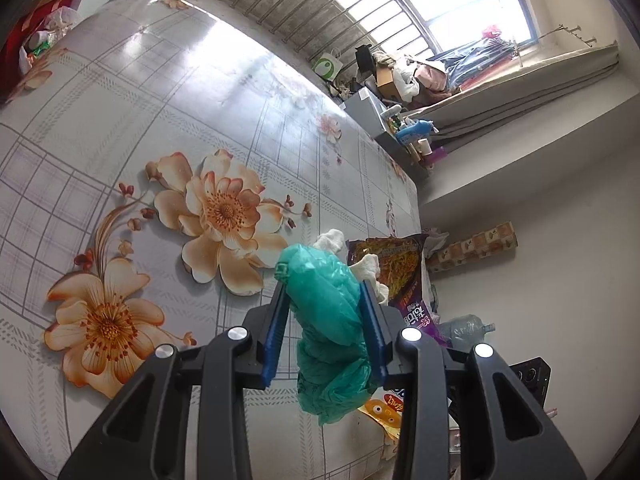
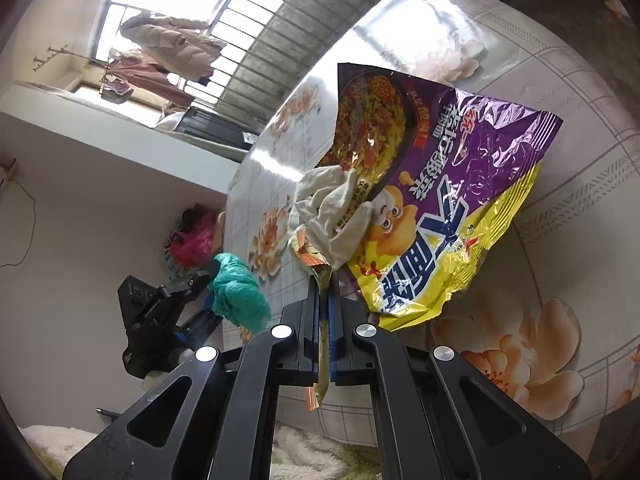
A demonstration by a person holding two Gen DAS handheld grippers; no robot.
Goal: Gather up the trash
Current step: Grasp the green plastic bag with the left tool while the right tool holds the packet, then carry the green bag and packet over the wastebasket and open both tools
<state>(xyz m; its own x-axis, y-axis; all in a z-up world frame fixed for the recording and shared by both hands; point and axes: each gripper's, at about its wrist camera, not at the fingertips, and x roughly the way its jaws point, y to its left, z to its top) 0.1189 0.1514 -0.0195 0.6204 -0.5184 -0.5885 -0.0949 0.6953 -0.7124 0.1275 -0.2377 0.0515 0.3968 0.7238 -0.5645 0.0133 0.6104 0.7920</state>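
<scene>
My left gripper (image 1: 326, 280) is shut on a crumpled teal plastic bag (image 1: 328, 320) and holds it above the flowered table (image 1: 160, 120). It also shows in the right wrist view, where the teal bag (image 2: 240, 296) sits at the left. My right gripper (image 2: 325, 276) is shut on the torn edge of a purple and yellow noodle packet (image 2: 440, 184). A crumpled white tissue (image 2: 332, 212) lies in the packet's open mouth. In the left wrist view the packet (image 1: 400, 272) and the tissue (image 1: 368, 268) are just behind the teal bag.
The table's right edge (image 1: 420, 216) runs beside the packet. A red bag with wrappers (image 1: 40, 20) stands at the table's far left corner. A crushed clear bottle (image 1: 468, 328) lies below the edge. A cluttered shelf (image 1: 408, 132) stands under the window.
</scene>
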